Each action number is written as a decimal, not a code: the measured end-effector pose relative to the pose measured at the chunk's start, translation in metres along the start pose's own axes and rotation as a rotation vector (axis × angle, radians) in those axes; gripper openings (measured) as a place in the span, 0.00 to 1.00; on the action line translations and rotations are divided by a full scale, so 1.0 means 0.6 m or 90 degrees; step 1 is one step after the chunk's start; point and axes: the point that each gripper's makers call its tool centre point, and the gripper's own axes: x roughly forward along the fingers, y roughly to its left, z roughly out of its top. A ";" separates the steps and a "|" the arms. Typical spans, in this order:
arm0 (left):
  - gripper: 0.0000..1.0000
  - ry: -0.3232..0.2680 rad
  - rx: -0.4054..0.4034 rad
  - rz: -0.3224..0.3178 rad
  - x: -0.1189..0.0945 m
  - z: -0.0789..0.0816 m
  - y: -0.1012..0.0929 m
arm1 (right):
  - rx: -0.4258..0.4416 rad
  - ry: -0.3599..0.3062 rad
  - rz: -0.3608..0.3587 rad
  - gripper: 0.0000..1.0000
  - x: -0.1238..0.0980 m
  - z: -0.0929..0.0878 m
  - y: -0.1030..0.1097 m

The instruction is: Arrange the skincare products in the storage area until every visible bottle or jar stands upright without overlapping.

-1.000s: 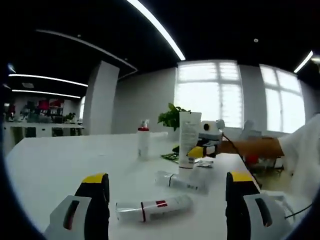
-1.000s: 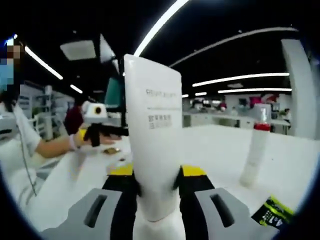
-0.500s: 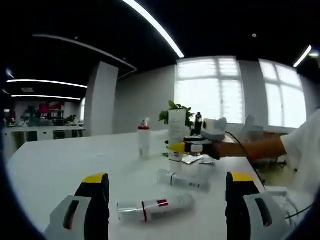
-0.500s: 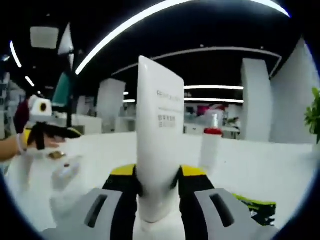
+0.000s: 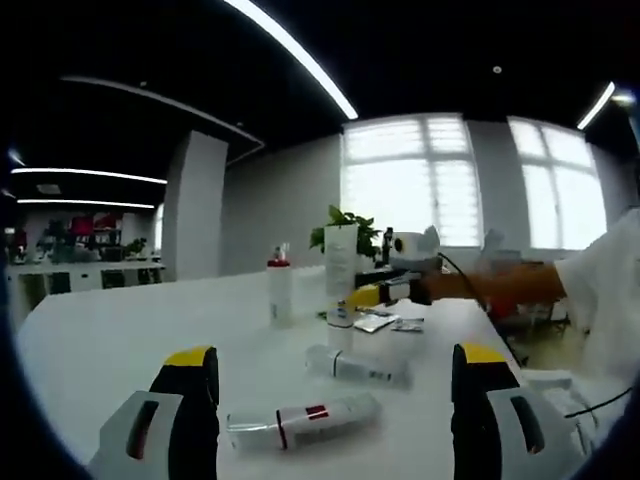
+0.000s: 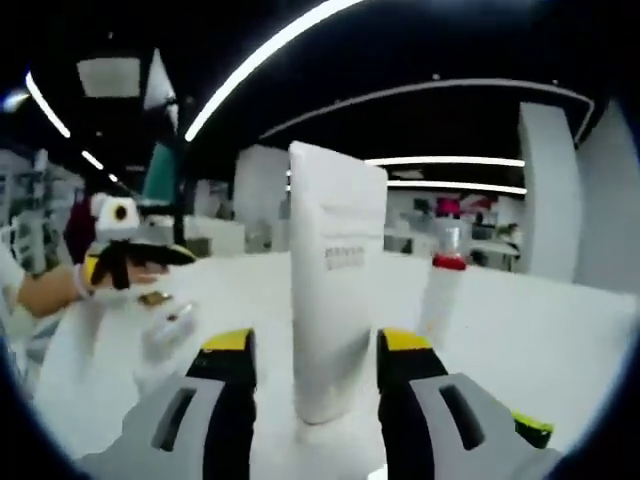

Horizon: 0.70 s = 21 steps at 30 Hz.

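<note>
Landmark: tall white flat-sided plastic tube (image 6: 337,290), standing upright, cap down, on the white counter (image 6: 560,340). Right gripper view: right tool (image 6: 312,365) has its yellow-tipped jaws spread to either side of the tube's lower part, with a visible gap on each side, so open and not gripping. Beyond and right of the tube, a slim white spray bottle with red collar (image 6: 441,290) stands upright, apart from it. To the tube's left, farther off, the left tool (image 6: 125,255), held in a hand, hangs over the counter. Left gripper view: left tool (image 5: 335,415) jaws stand wide apart, nothing between them. Just ahead, a white tube with red band (image 5: 303,422) lies on its side; behind it a second clear-and-white bottle (image 5: 357,366) also lies flat, apart from the first. Farther back the upright tube (image 5: 341,270) stands with the right tool (image 5: 385,293) at its base; the spray bottle (image 5: 279,290) stands to its left. Flat sachets (image 5: 385,322) lie right of the tube, a green plant (image 5: 335,228) behind it.
</note>
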 end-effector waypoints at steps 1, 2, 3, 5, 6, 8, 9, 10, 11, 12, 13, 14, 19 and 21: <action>1.00 0.000 0.000 0.000 0.000 0.000 0.000 | 0.001 0.003 0.006 0.41 -0.001 -0.002 0.000; 1.00 -0.001 -0.001 0.000 0.000 0.000 0.000 | 0.005 0.005 0.012 0.36 -0.001 -0.004 0.000; 1.00 0.000 -0.002 0.000 0.000 0.000 0.002 | 0.020 0.013 0.015 0.34 0.000 -0.010 0.007; 1.00 0.000 -0.002 0.001 0.000 0.000 0.003 | 0.035 0.013 0.013 0.29 -0.001 -0.010 -0.002; 1.00 0.001 -0.004 0.003 -0.001 -0.001 0.004 | 0.032 0.012 0.012 0.29 -0.002 -0.010 0.000; 1.00 0.000 -0.007 0.006 -0.001 0.000 0.007 | 0.024 0.009 0.008 0.28 -0.004 -0.010 0.004; 1.00 -0.004 -0.011 0.007 -0.002 0.001 0.008 | 0.022 -0.018 -0.035 0.28 -0.004 -0.008 0.001; 1.00 -0.006 -0.012 0.006 -0.002 0.002 0.008 | 0.011 -0.030 -0.053 0.28 -0.004 -0.007 0.001; 1.00 -0.009 -0.013 0.005 -0.001 0.003 0.007 | 0.004 -0.046 -0.080 0.28 -0.005 -0.006 0.005; 1.00 -0.009 -0.014 0.004 -0.001 0.003 0.006 | 0.006 -0.050 -0.095 0.28 -0.004 -0.006 0.004; 1.00 -0.007 -0.012 0.004 -0.001 0.002 0.006 | -0.002 -0.051 -0.123 0.28 -0.006 -0.006 0.005; 1.00 -0.006 -0.011 0.004 -0.001 0.002 0.005 | -0.010 -0.052 -0.150 0.28 -0.007 -0.007 0.005; 1.00 0.005 -0.007 0.010 0.002 -0.006 0.007 | -0.059 -0.036 -0.363 0.28 -0.020 -0.007 -0.009; 1.00 0.006 -0.008 0.012 0.002 -0.006 0.009 | -0.049 -0.035 -0.398 0.27 -0.024 -0.008 -0.007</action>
